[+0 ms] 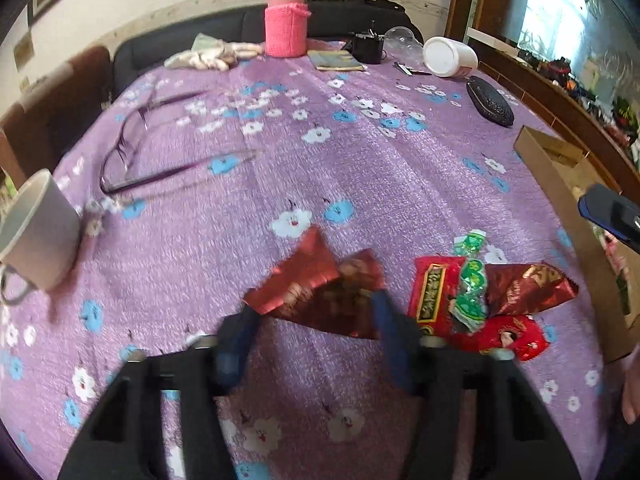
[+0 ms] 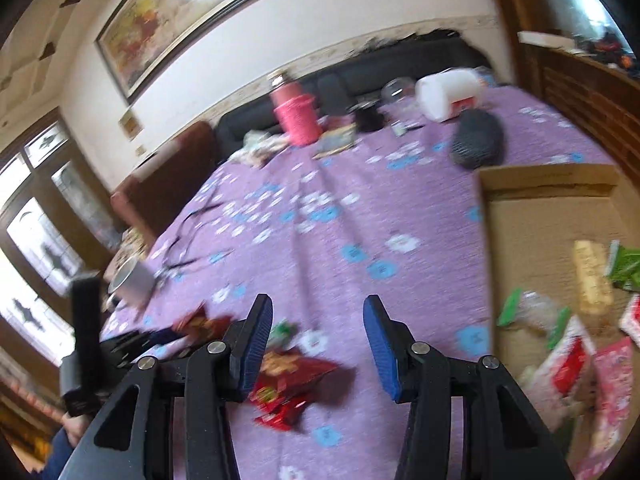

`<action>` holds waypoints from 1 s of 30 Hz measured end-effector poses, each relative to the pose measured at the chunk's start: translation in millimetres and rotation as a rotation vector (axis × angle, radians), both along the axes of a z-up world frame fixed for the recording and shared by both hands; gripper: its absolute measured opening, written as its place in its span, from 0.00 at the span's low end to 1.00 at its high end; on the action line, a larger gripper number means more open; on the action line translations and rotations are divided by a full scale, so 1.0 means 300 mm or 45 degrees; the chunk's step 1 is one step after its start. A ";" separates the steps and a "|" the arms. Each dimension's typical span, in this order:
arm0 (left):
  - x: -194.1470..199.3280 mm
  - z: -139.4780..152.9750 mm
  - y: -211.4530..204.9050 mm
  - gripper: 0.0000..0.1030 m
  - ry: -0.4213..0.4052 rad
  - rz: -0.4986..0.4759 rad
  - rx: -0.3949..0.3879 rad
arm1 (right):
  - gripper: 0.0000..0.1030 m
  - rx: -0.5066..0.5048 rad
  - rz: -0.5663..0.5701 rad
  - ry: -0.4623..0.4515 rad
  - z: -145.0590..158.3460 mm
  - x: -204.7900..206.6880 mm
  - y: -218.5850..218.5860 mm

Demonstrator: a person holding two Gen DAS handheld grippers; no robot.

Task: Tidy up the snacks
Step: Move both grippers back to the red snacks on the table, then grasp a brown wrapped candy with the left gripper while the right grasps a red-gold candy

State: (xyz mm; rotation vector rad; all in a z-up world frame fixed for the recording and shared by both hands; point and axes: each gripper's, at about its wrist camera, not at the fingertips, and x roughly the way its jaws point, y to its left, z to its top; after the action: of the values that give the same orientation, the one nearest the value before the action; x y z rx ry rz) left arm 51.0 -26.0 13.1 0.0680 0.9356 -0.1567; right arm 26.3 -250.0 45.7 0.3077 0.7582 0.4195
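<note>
The cardboard box [image 2: 552, 208] fills the right side of my right wrist view, lying open on the purple flowered cloth [image 2: 320, 240], and it already has snacks in it: a tan packet [image 2: 592, 276], green wrappers at the far right edge, a clear packet with green ends [image 2: 532, 312], and red, white and pink packs toward the lower right, all too smeared for me to count surely. In my left wrist view only the box's near wall [image 1: 576, 216] shows at the right edge. On the cloth outside the box I count about five loose snacks: one dark red packet [image 1: 316, 292] between the blue fingers of my left gripper [image 1: 316, 320], and just right of it a cluster of a red pack with a yellow label [image 1: 432, 292], a green twisted wrapper [image 1: 472, 280], a dark red foil pack [image 1: 528, 284] and a small red one [image 1: 508, 336] below them. The pads flank the dark red packet, but blur keeps me from telling whether they press it. My right gripper [image 2: 318, 344] stands partly spread with nothing between its fingers, the cluster [image 2: 288, 384] lying beneath its left finger. A white mug [image 1: 40, 236] is cut off at the left edge, one pair of glasses [image 1: 136, 152] lies above it, and a pink flask [image 1: 286, 20] and a tipped white jar [image 1: 450, 56] stand along the top.
</note>
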 end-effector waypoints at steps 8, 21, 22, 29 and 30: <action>0.021 0.005 0.047 0.13 0.005 0.055 -0.078 | 0.56 -0.107 0.113 0.068 -0.055 0.001 0.089; 0.008 0.019 0.055 0.08 -0.006 0.054 -0.136 | 0.64 -0.302 0.151 0.060 -0.117 0.000 0.162; 0.007 0.019 0.055 0.08 -0.008 0.052 -0.137 | 0.52 -0.303 0.154 0.071 -0.124 0.004 0.162; 0.008 0.018 0.052 0.08 -0.005 0.045 -0.136 | 0.31 -0.292 0.157 0.058 -0.120 -0.001 0.163; 0.008 0.018 0.053 0.08 -0.003 0.046 -0.140 | 0.31 -0.292 0.159 0.057 -0.118 -0.004 0.164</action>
State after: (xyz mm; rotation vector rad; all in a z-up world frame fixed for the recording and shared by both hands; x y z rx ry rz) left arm 53.4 -10.1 18.5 -0.0500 0.9236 -0.1745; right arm 25.1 -200.9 10.3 0.0548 0.8633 0.4394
